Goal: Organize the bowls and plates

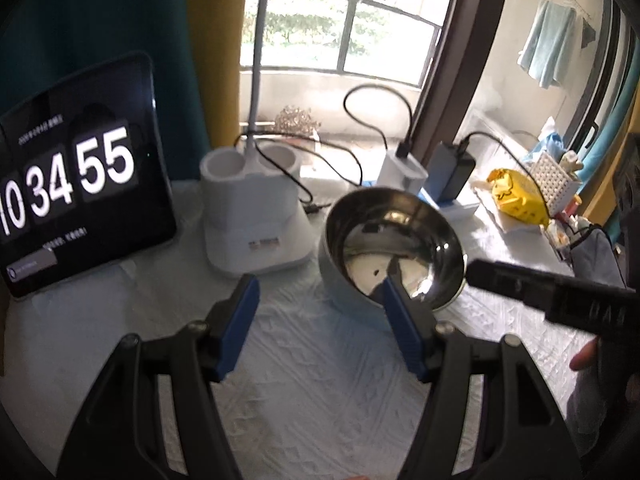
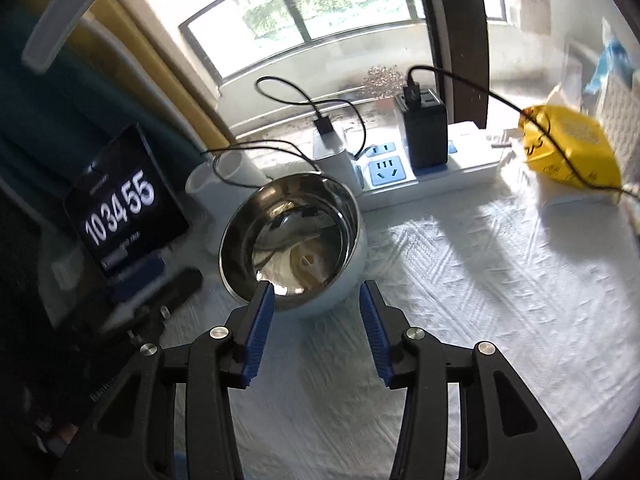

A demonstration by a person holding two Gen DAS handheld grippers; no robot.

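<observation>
both tongs spread, holding nothing: left gripper (image 1: pixel 318 294) & right gripper (image 2: pixel 316 300) flank round steel bowl w/ white outer shell (image 2: pixel 292 236), frame centre on white quilted cloth (image 2: pixel 460 280), prob. lining up a rim grab.

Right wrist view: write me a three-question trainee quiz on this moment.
1. True or false: the round stainless-steel bowl with a white outer wall is empty.
2. What does the black tablet clock read?
3. The right gripper fingers are: A) pressed on the bowl's rim, B) apart with nothing pinched, C) holding a plate.

Key: 1 true. 2 10 34 55. 3 B; its left finger overlaps the near rim, and no grip shows.
</observation>
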